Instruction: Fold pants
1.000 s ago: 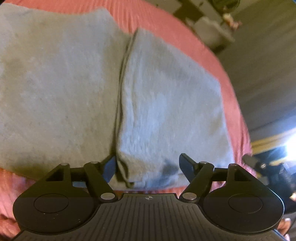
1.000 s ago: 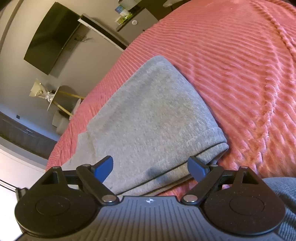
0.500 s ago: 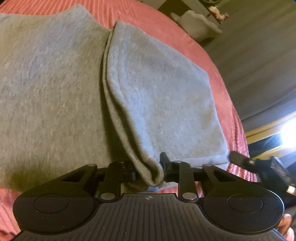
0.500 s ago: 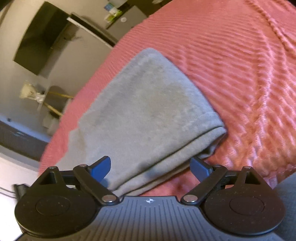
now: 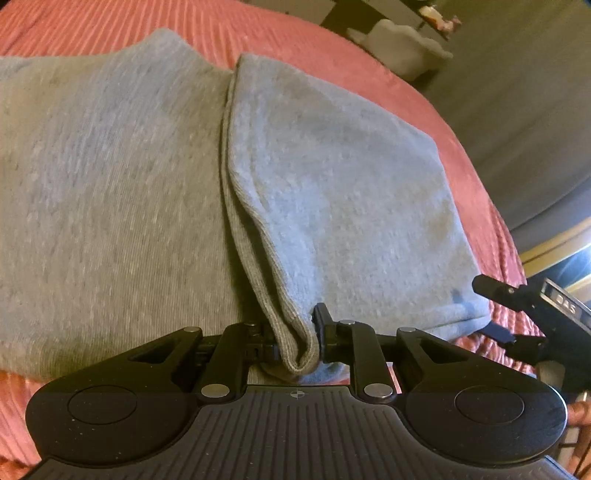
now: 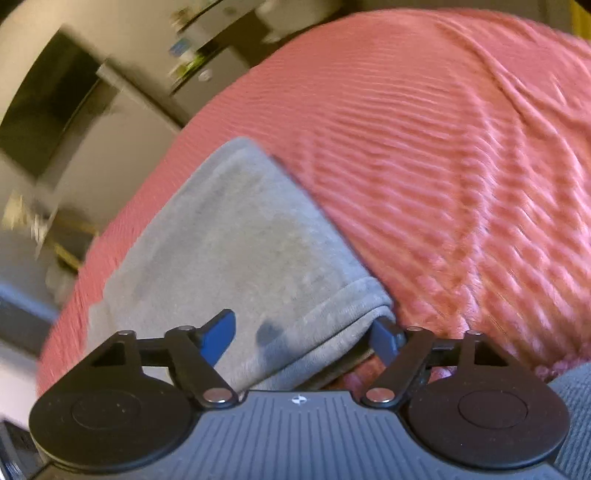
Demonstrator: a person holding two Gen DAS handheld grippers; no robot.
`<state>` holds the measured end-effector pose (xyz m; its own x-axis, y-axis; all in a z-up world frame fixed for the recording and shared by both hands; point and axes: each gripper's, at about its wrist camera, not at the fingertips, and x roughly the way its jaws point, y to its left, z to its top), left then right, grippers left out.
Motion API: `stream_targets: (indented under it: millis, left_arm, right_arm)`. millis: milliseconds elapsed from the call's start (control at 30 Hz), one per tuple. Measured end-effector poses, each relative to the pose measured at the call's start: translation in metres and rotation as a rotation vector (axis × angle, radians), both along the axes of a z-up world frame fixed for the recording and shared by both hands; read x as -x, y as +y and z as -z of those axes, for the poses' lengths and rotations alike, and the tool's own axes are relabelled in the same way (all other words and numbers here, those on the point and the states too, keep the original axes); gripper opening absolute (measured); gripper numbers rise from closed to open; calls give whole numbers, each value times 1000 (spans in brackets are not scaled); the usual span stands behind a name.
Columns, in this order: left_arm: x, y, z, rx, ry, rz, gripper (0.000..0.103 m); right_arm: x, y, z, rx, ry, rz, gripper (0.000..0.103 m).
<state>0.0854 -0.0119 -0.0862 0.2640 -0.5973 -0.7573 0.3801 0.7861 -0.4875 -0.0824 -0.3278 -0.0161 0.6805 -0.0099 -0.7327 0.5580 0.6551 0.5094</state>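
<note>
Left gripper is clenched on the near hem corner of the pants; a doubled ribbed edge bulges between its black fingers. Right gripper is spread wide, blue pads astride the near end of the folded pants, one pad over the cloth, the other just beside its right edge. Whether the pads touch the fabric cannot be told.

Pants: grey knit, lying folded on the bedspread, a top flap laid over a wider layer to its left. A small dark spot sits near the hem in the right view.

Surface: pink ribbed bedspread, rumpled on the right. Right gripper's body shows at the right edge of the left view.

Room: dark TV on a pale wall at far left, cabinet with small items beyond the bed, both blurred. A white object lies past the far edge of the bed; grey floor at right.

Versus 1.0 s ago: left gripper was open over the hem, then closed on it by 0.5 s ago and has kept the pinch. Right gripper remains open but has moved closer, so the pants' end now lies between its pads. Right view is blurrier than before.
</note>
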Motion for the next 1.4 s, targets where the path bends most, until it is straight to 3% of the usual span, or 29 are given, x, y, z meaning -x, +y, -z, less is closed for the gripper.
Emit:
stream_targets:
  millis: [133, 400, 567, 700, 800, 867, 1000, 1100, 1167, 1267, 1333, 1400]
  left_arm:
    - [-3, 2, 2, 9, 23, -29, 22]
    - [5, -8, -1, -57, -41, -21, 22]
    - [7, -13, -1, -87, -63, -28, 23]
    - [13, -16, -5, -139, -117, -44, 26]
    - [17, -7, -11, -171, -150, -106, 41]
    - [22, 4, -20, -218, -214, -188, 53]
    - [23, 19, -39, -202, -290, -317, 62]
    - [19, 1, -50, -260, -371, -269, 71]
    - [22, -16, -51, -315, -456, -200, 82]
    - [23, -45, -38, -445, -523, -92, 86]
    - [19, -63, -23, -543, -530, -27, 86]
    - [9, -66, -9, -606, -496, -8, 86]
  right_arm:
    - [-11, 18, -6, 87, 4, -127, 89]
    - [-13, 7, 3, 91, 32, -155, 88]
    - [-13, 4, 8, 113, 56, -130, 72]
    - [-13, 10, 4, 170, 92, -146, 68]
    - [-4, 18, -9, 225, 98, -180, 73]
    - [6, 21, -23, 283, 78, -161, 90]
    - [17, 32, -52, 496, -53, -159, 93]
    - [7, 38, -46, 544, -117, -220, 94]
    - [-7, 43, -25, 589, -48, -264, 95]
    - [-35, 36, 3, 526, 158, -289, 95]
    - [-39, 30, 5, 496, 177, -266, 95]
    - [-34, 28, 1, 499, 134, -237, 96]
